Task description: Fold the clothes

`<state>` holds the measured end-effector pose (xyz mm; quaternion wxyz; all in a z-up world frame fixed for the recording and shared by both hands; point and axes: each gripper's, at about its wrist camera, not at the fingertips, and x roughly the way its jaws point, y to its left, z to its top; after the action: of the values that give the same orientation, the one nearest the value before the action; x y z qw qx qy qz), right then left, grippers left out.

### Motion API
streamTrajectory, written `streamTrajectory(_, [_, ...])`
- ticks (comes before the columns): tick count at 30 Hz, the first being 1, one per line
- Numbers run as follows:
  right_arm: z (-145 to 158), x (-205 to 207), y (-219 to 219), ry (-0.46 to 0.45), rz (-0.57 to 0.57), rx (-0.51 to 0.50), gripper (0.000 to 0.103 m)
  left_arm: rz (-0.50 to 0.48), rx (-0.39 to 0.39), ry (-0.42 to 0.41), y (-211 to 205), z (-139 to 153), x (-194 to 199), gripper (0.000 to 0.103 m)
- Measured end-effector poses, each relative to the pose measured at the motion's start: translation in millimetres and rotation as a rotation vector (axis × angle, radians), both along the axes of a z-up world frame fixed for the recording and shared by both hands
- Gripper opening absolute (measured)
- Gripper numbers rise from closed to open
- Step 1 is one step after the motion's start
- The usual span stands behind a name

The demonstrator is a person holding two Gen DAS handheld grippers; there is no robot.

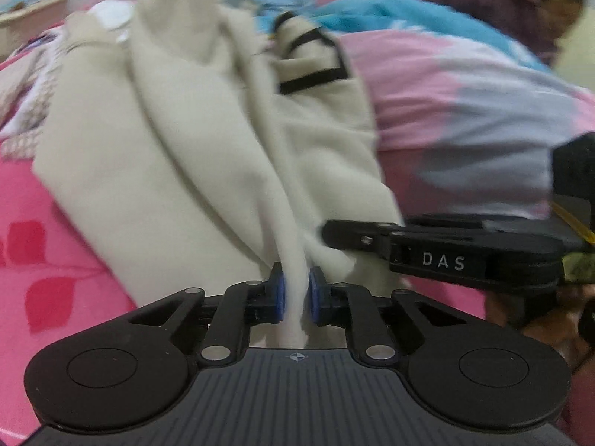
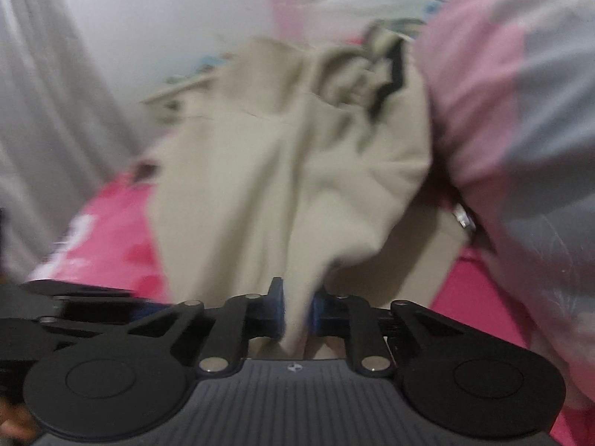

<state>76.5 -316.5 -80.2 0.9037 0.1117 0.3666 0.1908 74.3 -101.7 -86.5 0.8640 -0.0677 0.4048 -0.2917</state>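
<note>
While cream garment (image 1: 156, 156) drapes pink bedsheet (image 1: 55, 260), both jaws clenched on its fabric

Cream garment (image 1: 193, 156), black-trimmed, rumpled on pink bedspread (image 1: 55, 260), hem bunched upward.

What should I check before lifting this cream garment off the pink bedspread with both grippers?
1. Left gripper shut on the cream garment: ok.
2. Right gripper shut on the same cloth: ok.
3. Grippers apart, not clashing: ok, though close.
4. Garment free of the pink and grey quilt: cannot tell; its far edge lies against the quilt.
5. Which hem or corner each gripper holds: cannot tell, blurred.
</note>
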Motion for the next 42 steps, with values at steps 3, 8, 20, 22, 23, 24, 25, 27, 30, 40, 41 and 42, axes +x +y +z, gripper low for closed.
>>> streamTrajectory(3, [13.9,-22.4,-6.4,-0.013,0.067,0.126,0.014,-0.061,-0.033,-0.023,3.7,14.3,-18.2,0.008])
streamTrajectory(8, [36.7,-69.7,-14.0,-0.003,0.131,0.249,0.014,-0.129,-0.092,-0.035,20.1,40.0,-58.7,0.008])
streamTrajectory(20, [107.2,-262.8,0.3,0.1,0.352,0.247,0.014,-0.486,-0.151,0.07,53.5,83.6,-232.4,0.009])
streamTrajectory(22, [95.2,-293.5,9.0,0.174,0.383,0.205,0.02,-0.519,-0.115,0.138,58.7,71.1,-257.6,0.015])
streamTrajectory(23, [85.4,-306.7,14.0,0.218,0.389,0.167,0.024,-0.526,-0.079,0.163,61.7,63.0,-267.6,0.027])
streamTrajectory(24, [75.6,-316.8,17.7,0.263,0.394,0.13,0.035,-0.523,-0.036,0.187,65.4,54.7,-275.1,0.03])
streamTrajectory(25, [68.6,-323.6,19.9,0.306,0.408,0.104,0.044,-0.505,0.005,0.208,70.2,47.9,-277.8,0.031])
streamTrajectory(27, [68.0,-331.2,24.7,0.371,0.466,0.027,0.056,-0.457,0.045,0.242,82.3,44.9,-273.2,0.033])
streamTrajectory(30, [95.4,-329.4,19.3,0.329,0.535,-0.043,0.062,-0.348,0.043,0.214,101.6,59.2,-250.3,0.049])
streamTrajectory(40, [115.8,-132.7,-18.0,0.168,0.023,0.024,0.088,0.057,0.058,0.043,73.0,46.4,-138.3,0.069])
streamTrajectory(41, [106.6,-111.1,-19.2,0.186,-0.027,0.058,0.088,0.073,0.072,0.035,67.8,41.1,-129.6,0.068])
streamTrajectory(42, [95.6,-89.2,-17.2,0.203,-0.072,0.083,0.086,0.087,0.088,0.025,62.3,35.6,-122.6,0.068])
